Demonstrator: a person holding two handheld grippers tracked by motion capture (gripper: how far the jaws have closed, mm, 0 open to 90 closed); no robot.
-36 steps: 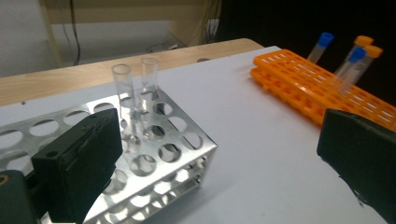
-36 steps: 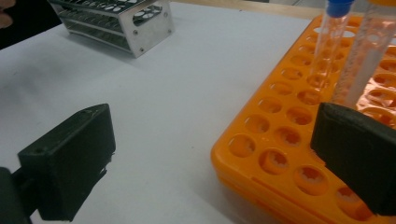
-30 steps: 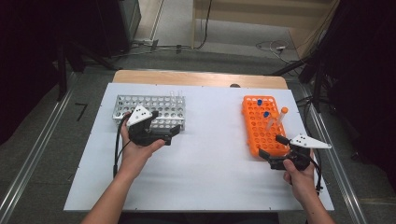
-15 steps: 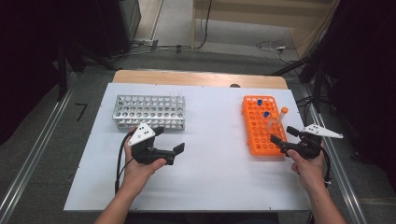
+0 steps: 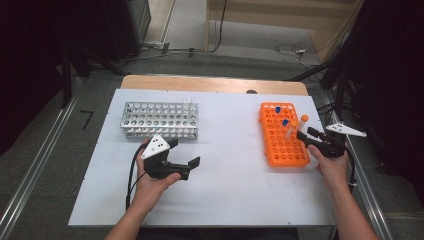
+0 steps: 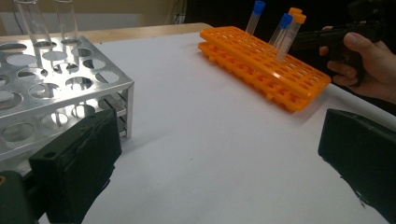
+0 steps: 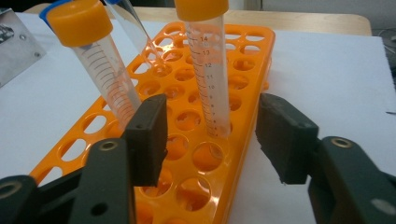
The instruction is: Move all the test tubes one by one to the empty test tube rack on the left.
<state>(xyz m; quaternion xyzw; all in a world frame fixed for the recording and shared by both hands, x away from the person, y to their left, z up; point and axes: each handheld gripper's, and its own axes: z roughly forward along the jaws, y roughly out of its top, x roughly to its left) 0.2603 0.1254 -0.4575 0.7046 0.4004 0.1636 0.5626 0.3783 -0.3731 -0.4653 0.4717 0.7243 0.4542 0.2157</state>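
Right gripper: held in the person's right hand at the right edge of the orange tube rack, pointing across it. Jaws partly apart and just now closing; in the right gripper view they stand either side of an orange-capped tube, with clear gaps between both pads and the tube wall. Nothing gripped.

Orange-capped tube: upright in a hole near the rack's right edge, graduated scale facing the camera. A second orange-capped tube leans in a hole just to the left of the near jaw as that view shows it. Two blue-capped tubes stand further back in the same rack.

Orange tube rack: rests on the white table top, right side, long axis running away from the person.

Left gripper: held in the left hand, low over the table, just in front of the metal tube rack. Jaws wide apart, empty; bare white surface between them in the left gripper view.

Metal tube rack: left side of the table, well apart from the orange rack; clear glass tubes stand at its right-hand end.
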